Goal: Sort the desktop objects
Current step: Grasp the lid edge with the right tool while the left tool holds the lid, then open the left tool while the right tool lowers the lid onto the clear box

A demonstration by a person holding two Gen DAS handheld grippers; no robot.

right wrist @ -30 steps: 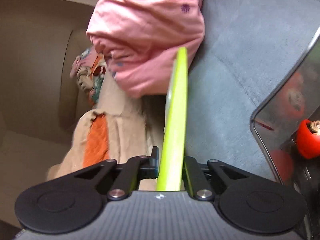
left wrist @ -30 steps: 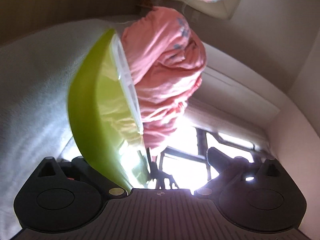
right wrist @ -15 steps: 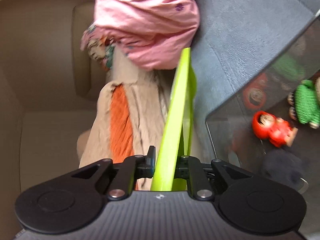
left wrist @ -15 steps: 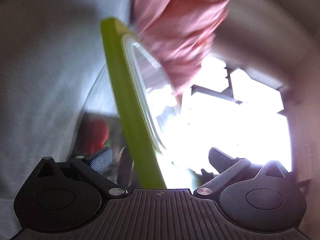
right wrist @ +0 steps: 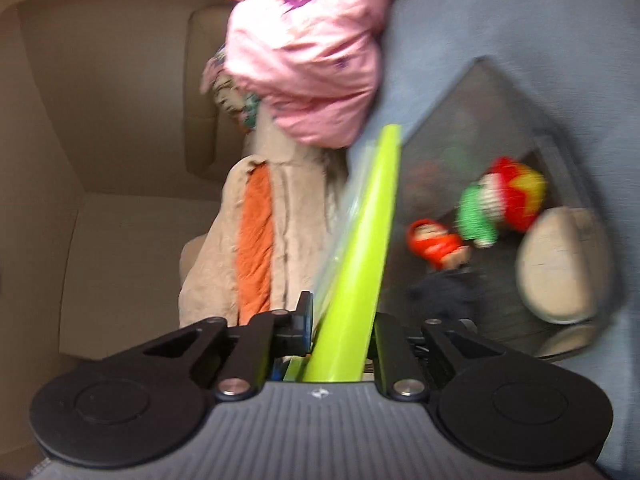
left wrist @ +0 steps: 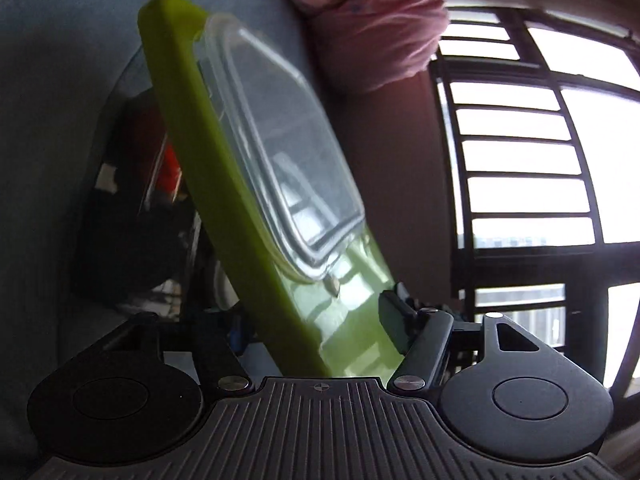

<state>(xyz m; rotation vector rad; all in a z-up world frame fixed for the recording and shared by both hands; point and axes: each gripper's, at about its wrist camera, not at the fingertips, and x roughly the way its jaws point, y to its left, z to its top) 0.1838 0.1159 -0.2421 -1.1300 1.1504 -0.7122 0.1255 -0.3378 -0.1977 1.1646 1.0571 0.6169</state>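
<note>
While the right gripper (right wrist: 340, 340) has its jaws clenched on the edge of the green lid (right wrist: 360, 256), the left gripper (left wrist: 316, 332) also brackets it, jaws closed in against its faces, apparently grasping the opposite end. Its clear centre panel (left wrist: 280, 152) faces 2 o'clock in the left view. At 3 o'clock of the right view sits the dark bin (right wrist: 500, 132) holding a red doll (right wrist: 436, 244), a green-and-red knitted toy (right wrist: 504, 200) and a pale oval piece (right wrist: 560, 264). Risk, as I judge it: held edge-on at two ends, the lid could twist or slip if the hands diverge, landing on the toys or snagging the pink clothes (right wrist: 308, 60) at 12 o'clock.
</note>
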